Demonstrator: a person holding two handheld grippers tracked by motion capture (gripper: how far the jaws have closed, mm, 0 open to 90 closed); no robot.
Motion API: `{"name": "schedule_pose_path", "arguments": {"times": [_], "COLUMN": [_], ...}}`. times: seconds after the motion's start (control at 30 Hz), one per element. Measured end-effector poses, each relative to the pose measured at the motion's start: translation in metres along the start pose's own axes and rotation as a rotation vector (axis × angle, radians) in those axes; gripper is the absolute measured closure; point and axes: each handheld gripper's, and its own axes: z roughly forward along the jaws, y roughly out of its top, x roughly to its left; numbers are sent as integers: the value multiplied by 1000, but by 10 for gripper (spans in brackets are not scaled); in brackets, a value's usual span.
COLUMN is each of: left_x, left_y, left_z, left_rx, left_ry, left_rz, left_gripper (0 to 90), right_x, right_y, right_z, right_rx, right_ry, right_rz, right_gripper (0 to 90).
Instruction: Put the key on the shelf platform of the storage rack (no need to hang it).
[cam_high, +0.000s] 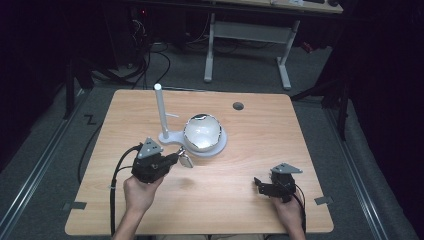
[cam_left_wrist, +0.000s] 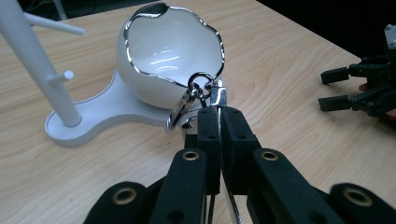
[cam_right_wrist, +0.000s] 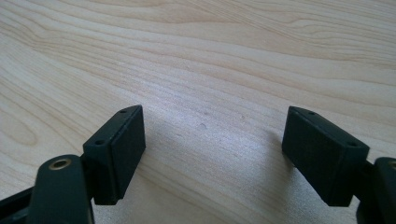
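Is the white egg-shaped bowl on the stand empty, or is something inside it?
Empty. The left gripper view shows the bowl with a bare glossy inside; the silver key clip hangs outside its rim, pinched in the left gripper.

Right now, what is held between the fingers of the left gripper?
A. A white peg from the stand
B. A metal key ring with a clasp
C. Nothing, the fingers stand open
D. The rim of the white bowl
B: in the left gripper view the left gripper has its fingers pressed together on a shiny metal key ring, which hangs in front of the white bowl.
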Motion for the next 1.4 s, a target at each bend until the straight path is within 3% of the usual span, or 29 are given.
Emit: {"name": "schedule_pose_path", "arguments": {"times": [0.4, 0.9, 1.4], "left_x": [-14, -29, -30], "left_y": [14, 33, 43], "left_z": [14, 38, 67], "left_rx": [-7, -1, 4], "left_ry": [-24, -67, -35], "left_rz": [23, 18, 54], "left_gripper": [870, 869, 868], "right_x": [0, 0, 0], "right_y": [0, 0, 0], "right_z": [0, 0, 0], "right_rx": [0, 0, 1], "right_ry": [0, 4, 4], "right_rz": [0, -8, -8], "right_gripper": [218, 219, 219]}}
